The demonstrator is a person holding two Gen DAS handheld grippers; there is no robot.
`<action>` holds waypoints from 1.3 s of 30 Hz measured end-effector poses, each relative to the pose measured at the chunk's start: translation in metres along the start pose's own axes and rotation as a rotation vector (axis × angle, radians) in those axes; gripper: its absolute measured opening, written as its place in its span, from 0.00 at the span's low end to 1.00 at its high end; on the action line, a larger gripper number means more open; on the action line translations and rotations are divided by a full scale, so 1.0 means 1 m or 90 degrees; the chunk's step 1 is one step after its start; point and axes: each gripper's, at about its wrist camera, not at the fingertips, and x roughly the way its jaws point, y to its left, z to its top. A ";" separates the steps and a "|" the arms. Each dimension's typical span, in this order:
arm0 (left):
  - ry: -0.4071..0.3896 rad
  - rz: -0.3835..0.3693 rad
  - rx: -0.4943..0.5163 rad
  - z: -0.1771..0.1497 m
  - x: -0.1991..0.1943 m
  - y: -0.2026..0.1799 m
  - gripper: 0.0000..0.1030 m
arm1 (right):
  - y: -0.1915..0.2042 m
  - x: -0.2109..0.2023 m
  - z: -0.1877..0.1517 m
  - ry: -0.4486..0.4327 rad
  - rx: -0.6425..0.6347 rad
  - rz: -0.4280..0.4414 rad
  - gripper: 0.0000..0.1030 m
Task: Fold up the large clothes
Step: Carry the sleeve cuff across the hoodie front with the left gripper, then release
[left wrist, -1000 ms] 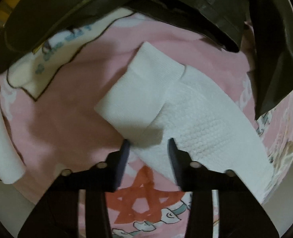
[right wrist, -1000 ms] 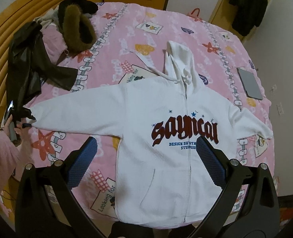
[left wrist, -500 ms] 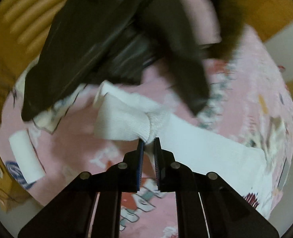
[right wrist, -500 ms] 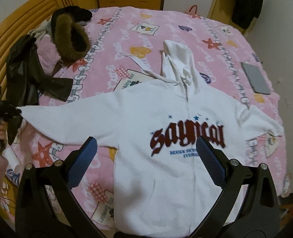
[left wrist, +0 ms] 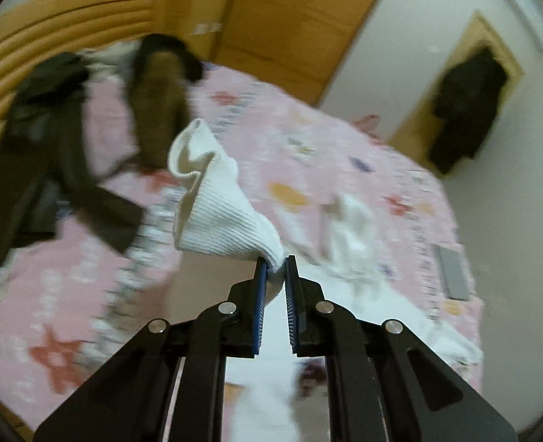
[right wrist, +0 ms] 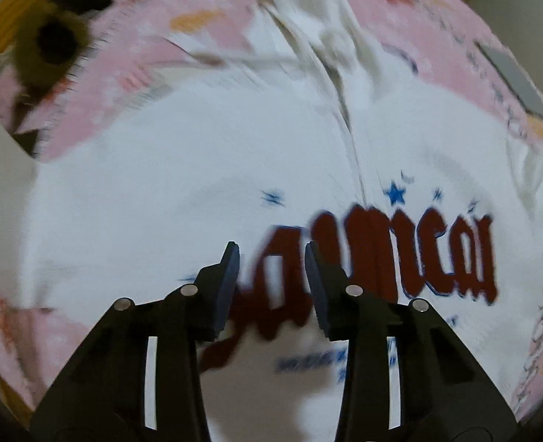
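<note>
One white hoodie (right wrist: 183, 169) on pink bedspread (left wrist: 308, 140) | left gripper (left wrist: 275, 269) pinched its cuff (left wrist: 216, 202) | right gripper (right wrist: 271, 254), jaws just narrowing, clasped nothing | chest lettering blurred

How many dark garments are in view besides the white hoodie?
3: a black jacket by the headboard, a fur-trimmed dark coat beside it on the bed, and a dark coat hanging by the far wall. Blur could hide others.

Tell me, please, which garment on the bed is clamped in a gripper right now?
The white hoodie: the left gripper pinches its ribbed cuff. The black jacket and the fur-trimmed coat lie untouched near the headboard.
</note>
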 end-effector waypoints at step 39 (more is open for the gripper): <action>0.313 -0.047 0.290 -0.316 0.182 -0.206 0.40 | -0.227 -0.027 -0.005 0.034 0.182 0.230 0.62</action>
